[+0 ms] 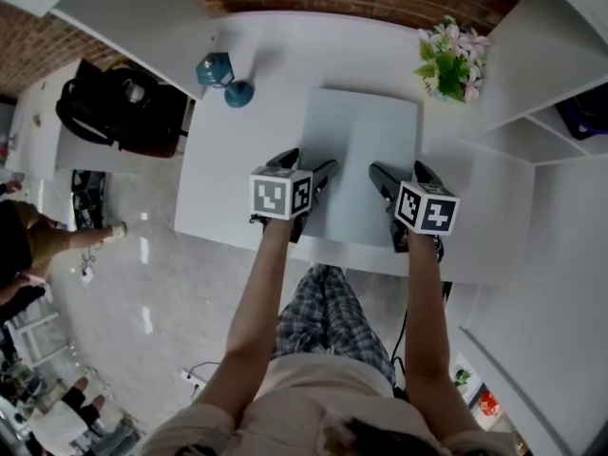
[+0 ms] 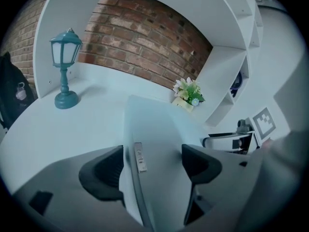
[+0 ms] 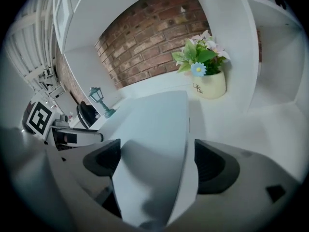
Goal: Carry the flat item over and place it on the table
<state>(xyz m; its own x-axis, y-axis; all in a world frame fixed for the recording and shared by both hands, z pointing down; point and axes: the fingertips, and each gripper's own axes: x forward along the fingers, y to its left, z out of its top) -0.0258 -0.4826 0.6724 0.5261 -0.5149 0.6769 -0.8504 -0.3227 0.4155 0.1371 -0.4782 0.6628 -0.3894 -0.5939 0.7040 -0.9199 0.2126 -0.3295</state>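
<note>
A flat pale grey item lies on the white table, its near edge toward me. My left gripper straddles the item's near left corner and my right gripper its near right corner. In the left gripper view the flat item runs between the widely spread jaws of the left gripper, a small label on its side edge. In the right gripper view the flat item sits between the jaws of the right gripper, with a strip of table showing beside the right pad. Both stand open.
A teal lantern lamp stands at the table's back left, a flower pot at the back right. White shelves flank the right side. A black bag sits on the counter to the left. A person stands at the far left.
</note>
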